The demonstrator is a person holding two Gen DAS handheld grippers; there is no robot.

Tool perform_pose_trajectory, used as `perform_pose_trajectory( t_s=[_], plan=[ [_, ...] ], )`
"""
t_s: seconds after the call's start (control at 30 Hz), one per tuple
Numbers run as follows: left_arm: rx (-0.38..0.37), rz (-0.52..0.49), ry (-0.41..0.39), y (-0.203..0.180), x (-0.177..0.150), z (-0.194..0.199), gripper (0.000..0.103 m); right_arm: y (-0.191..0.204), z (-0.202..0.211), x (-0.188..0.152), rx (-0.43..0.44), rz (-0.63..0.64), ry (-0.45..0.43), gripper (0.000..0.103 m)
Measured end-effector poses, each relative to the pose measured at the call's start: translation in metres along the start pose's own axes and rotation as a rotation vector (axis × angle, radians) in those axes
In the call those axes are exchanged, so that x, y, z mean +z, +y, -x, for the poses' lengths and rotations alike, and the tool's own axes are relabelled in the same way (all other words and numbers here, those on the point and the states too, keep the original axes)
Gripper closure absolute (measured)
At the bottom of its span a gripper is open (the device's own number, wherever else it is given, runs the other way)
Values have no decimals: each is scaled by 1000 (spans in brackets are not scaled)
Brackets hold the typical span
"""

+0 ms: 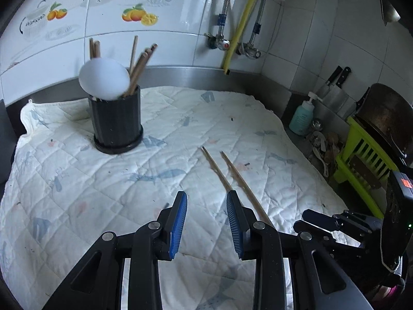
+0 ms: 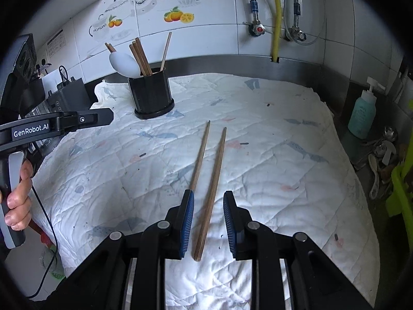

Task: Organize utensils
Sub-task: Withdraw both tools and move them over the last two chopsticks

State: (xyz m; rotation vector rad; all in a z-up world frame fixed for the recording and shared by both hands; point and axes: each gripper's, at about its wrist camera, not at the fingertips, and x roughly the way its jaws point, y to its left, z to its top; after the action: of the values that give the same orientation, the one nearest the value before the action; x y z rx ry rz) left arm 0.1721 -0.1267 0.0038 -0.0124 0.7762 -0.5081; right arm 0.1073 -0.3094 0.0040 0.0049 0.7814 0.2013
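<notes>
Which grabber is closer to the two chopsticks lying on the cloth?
Right. The right gripper is open around one of the loose chopsticks; the left gripper hovers open just beside them.

Two wooden chopsticks (image 2: 209, 178) — flat, near-parallel.

My counter's covered w/ a white quilted cloth (image 2: 271, 155), steel upstand behind. White glossy wall tiles (image 1: 167, 13) w/ fruit & teapot decals, yellow hose (image 2: 277, 18) btwn two braided pipes. Green rack (image 1: 361, 160) at right, daylight glare on tiles.
</notes>
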Motion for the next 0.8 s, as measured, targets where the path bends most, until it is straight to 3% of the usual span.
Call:
perform_pose_trajectory(
  t_s=[0.3, 0.67, 0.8],
  plan=[
    [-63, -48, 77, -38, -30, -33, 68, -1, -14, -26, 37, -52, 49, 77],
    [-97, -39, 164, -50, -37, -66, 69, -3, -26, -35, 45, -87, 53, 78],
    [-97, -40, 184, -59, -37, -77, 69, 0, -27, -38, 21, -63, 44, 84]
  ],
)
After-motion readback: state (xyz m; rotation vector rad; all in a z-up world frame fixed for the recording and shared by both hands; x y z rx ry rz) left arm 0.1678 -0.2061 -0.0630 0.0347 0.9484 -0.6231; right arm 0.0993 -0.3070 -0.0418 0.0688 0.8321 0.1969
